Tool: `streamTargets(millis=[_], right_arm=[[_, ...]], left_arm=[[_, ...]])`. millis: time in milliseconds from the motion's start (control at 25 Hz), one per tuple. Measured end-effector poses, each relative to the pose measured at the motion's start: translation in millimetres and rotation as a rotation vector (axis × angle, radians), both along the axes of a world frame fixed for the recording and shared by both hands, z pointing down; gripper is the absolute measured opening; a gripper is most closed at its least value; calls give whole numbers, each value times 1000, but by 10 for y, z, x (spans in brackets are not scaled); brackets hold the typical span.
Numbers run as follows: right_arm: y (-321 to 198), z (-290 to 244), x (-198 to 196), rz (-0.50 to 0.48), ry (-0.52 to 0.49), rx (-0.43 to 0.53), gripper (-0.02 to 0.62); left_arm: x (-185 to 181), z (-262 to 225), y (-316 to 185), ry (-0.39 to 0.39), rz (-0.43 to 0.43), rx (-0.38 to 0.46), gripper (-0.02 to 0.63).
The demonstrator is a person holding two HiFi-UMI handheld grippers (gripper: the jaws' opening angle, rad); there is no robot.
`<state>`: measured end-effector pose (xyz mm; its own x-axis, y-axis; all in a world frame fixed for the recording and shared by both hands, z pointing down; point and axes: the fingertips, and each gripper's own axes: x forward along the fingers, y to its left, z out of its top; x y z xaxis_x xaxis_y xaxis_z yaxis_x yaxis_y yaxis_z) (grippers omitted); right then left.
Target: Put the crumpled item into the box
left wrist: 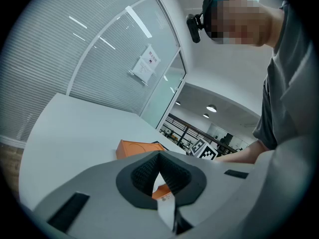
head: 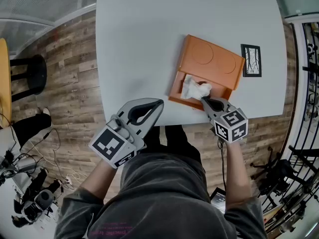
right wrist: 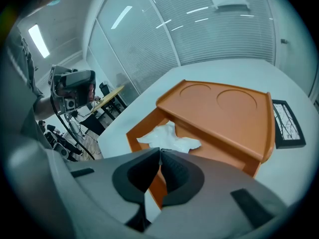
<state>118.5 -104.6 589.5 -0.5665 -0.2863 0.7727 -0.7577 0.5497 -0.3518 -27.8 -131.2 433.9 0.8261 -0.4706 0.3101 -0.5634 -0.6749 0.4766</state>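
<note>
An orange box [head: 212, 61] [right wrist: 224, 113] lies on the white table [head: 144, 39] near its front edge, with an open compartment on the near side. A crumpled white tissue [head: 193, 88] [right wrist: 167, 137] sits in that compartment. My right gripper [head: 205, 99] [right wrist: 160, 152] is at the box's near rim, jaws shut, tips pinched on the tissue's near edge. My left gripper [head: 159, 103] [left wrist: 159, 161] hovers over the table's front edge, left of the box, shut with nothing in it. In the left gripper view the box [left wrist: 142, 147] shows beyond the jaws.
A small black-framed card [head: 250, 60] [right wrist: 286, 124] lies flat just right of the box. The person's body is close against the table's front edge. A dark stool [head: 31, 73] stands on the wooden floor to the left, and cables lie lower left.
</note>
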Motion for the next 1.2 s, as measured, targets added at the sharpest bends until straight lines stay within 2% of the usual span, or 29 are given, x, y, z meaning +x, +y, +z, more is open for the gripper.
streamTargets(millis=[640, 1200], right_arm=[[16, 206, 32, -28, 94, -60, 11], [38, 282, 53, -13, 148, -73, 20]], left_arm=[[-32, 39, -35, 4, 2, -13, 12], [-43, 19, -19, 4, 19, -14, 12]])
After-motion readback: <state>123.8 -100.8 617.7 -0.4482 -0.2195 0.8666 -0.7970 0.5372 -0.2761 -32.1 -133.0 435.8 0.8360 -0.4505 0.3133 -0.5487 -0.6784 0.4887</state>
